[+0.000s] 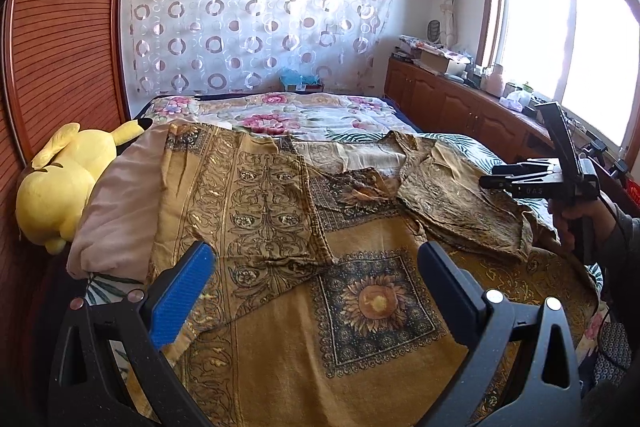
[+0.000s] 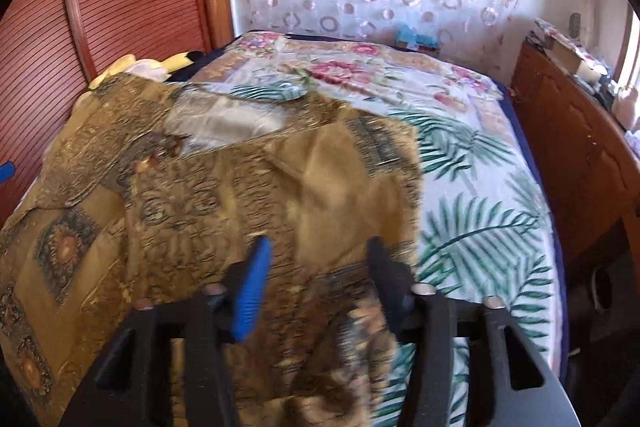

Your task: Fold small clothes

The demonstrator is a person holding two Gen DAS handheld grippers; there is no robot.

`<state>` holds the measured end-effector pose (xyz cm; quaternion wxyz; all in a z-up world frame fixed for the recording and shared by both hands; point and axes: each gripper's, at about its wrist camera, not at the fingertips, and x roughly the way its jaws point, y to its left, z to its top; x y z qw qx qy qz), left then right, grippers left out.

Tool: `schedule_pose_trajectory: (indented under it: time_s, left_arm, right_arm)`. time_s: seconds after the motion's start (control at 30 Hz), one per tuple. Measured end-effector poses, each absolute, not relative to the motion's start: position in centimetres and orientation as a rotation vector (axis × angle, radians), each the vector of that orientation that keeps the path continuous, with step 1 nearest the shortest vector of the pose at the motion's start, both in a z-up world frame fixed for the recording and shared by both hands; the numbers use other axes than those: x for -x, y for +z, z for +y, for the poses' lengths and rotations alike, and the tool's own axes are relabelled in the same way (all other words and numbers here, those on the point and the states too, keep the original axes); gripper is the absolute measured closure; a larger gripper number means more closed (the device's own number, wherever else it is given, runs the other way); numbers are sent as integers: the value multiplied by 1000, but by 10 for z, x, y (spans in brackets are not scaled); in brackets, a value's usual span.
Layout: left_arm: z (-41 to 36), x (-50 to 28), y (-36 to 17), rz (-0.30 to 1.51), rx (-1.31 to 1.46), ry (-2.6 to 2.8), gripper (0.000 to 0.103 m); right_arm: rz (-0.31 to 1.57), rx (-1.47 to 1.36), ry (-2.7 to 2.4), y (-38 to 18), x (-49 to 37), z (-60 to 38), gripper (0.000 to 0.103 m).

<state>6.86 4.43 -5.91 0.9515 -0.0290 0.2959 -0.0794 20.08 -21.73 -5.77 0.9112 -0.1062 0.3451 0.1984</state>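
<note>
A gold-brown patterned garment (image 1: 280,267) with sunflower squares lies spread on the bed; its left side (image 1: 248,195) and right side (image 1: 452,203) are folded inward. My left gripper (image 1: 316,271) is open and empty, just above the near part of the garment. My right gripper (image 1: 492,181) shows at the right in the left wrist view, held above the garment's right edge. In the right wrist view the right gripper (image 2: 318,247) is open over the blurred garment (image 2: 224,195), holding nothing.
The bed (image 2: 480,227) has a palm-leaf and floral sheet. A yellow plush toy (image 1: 60,191) and a pink pillow (image 1: 116,203) lie at the left by the wooden wardrobe (image 1: 60,47). A wooden cabinet (image 1: 460,99) with clutter runs under the window at right.
</note>
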Motion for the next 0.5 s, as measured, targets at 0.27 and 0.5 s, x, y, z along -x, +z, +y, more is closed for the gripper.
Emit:
schedule_pose_trajectory:
  time_s: [0.27,0.5]
  left_arm:
    - [60,-104,-53,631,5,-154,0]
    - [86,-140,-52,664,7,-120,0]
  right_arm:
    - [769,229,349,-64,-249,-225,46]
    - [779,170,388,-60,-285,-227,46]
